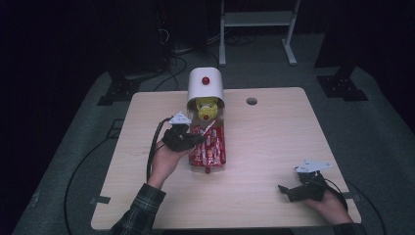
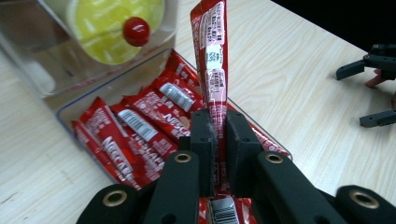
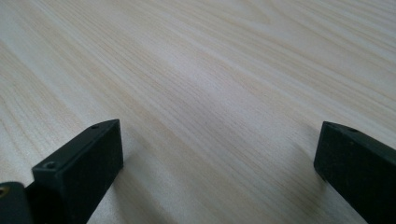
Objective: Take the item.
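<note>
My left claw (image 2: pixel 217 140) clamps one red sachet (image 2: pixel 212 56), lifted above the clear tray (image 2: pixel 70 114) below it; placing remains. Right claw (image 3: pixel 219 154) gapes, idle.

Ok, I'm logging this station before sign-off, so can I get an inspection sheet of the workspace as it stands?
Surface: light wooden table, with a round cable hole near its far edge.
Job's things: clear tray of red Nescafe sachets; one sachet pinched upright above it; white dispenser with a red knob at the tray's far end.
Clutter: nothing seen.
Grippers: left gripper shut on the sachet; right gripper open, low over bare table.
Cables: black cable trailing from the left gripper; more on the floor behind.
Surroundings: dark room, grey floor, white frame legs beyond the table.
</note>
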Tool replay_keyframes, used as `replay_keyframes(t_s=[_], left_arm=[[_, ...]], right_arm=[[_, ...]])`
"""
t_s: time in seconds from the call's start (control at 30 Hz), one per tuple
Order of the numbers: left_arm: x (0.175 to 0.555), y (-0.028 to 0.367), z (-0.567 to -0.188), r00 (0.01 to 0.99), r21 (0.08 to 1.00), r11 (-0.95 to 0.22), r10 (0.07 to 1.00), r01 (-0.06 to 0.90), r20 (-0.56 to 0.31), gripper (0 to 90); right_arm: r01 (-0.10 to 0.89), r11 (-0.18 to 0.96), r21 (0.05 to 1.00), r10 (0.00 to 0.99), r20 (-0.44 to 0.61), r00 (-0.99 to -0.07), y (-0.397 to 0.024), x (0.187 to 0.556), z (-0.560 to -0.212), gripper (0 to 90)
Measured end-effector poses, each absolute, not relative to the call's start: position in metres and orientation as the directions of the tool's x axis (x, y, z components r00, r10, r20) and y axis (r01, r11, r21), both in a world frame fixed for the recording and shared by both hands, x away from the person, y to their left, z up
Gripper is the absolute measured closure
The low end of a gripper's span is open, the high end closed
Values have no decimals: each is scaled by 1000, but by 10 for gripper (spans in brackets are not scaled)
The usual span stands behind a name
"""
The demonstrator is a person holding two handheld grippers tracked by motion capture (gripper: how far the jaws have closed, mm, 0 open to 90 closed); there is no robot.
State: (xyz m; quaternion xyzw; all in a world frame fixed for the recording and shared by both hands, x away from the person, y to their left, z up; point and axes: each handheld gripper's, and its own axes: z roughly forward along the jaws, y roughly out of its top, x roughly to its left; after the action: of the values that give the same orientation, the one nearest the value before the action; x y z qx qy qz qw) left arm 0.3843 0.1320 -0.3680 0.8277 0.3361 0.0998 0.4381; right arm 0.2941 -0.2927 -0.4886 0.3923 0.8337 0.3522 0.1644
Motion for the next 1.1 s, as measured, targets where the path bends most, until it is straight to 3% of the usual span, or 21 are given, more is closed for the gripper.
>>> replay_keyframes(t_s=[0.63,1.1], left_arm=[[383,168,-356,724,808,-338,673,482,-150,831],[392,198,-366,665,789,-305,728,534,-168,831]], right_arm=[[545,441,714,772,9,-636,-292,294,-488,3],[544,442,714,771,8,-636,-292,294,-488,4]])
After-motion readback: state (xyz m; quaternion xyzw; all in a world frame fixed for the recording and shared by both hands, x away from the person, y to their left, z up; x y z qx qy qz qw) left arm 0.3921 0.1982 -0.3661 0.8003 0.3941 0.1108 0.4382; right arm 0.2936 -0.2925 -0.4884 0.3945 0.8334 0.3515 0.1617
